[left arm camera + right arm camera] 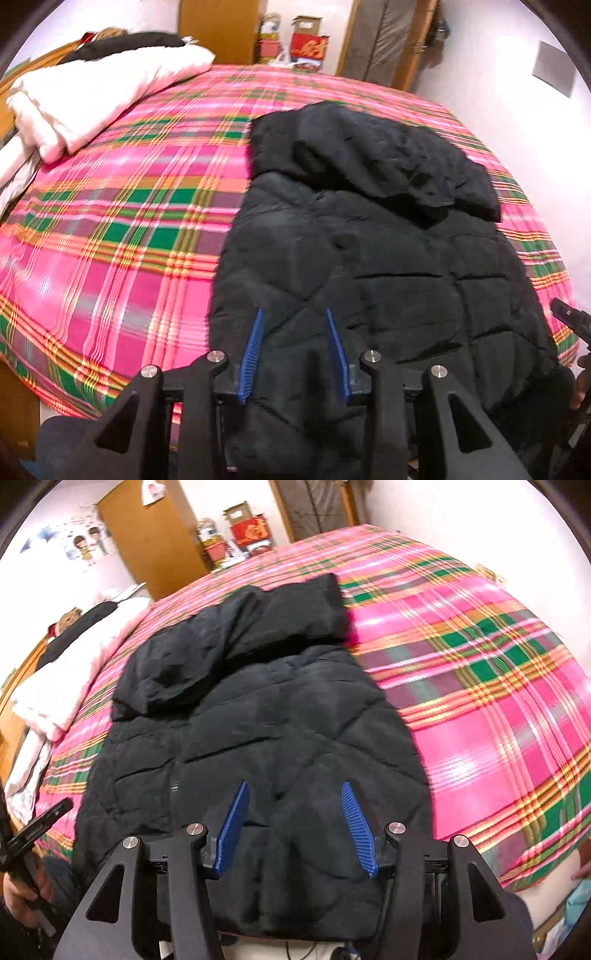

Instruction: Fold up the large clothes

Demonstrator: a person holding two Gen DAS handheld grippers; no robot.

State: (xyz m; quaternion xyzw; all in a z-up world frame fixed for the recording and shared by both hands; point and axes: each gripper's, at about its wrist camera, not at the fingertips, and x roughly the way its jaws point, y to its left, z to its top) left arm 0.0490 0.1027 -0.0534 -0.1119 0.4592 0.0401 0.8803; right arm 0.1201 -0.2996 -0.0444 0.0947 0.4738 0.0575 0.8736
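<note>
**Jacket at the near edge, both jaws spread**

I see the black quilted jacket (369,258) lying flat along the plaid bed (110,240) (hood farthest from me). My left gripper (294,350) and right gripper (295,827) hover spread over its hem; bare bedspread flanks it.

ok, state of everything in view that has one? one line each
black puffer jacket: flat on the bed, sides folded in, hood on top, not gripped
left tool: open, over the jacket's near end
right tool: open, over the jacket's near end
white quilt: folded, at the bed's far left
plaid bedsheet: spread flat
</note>
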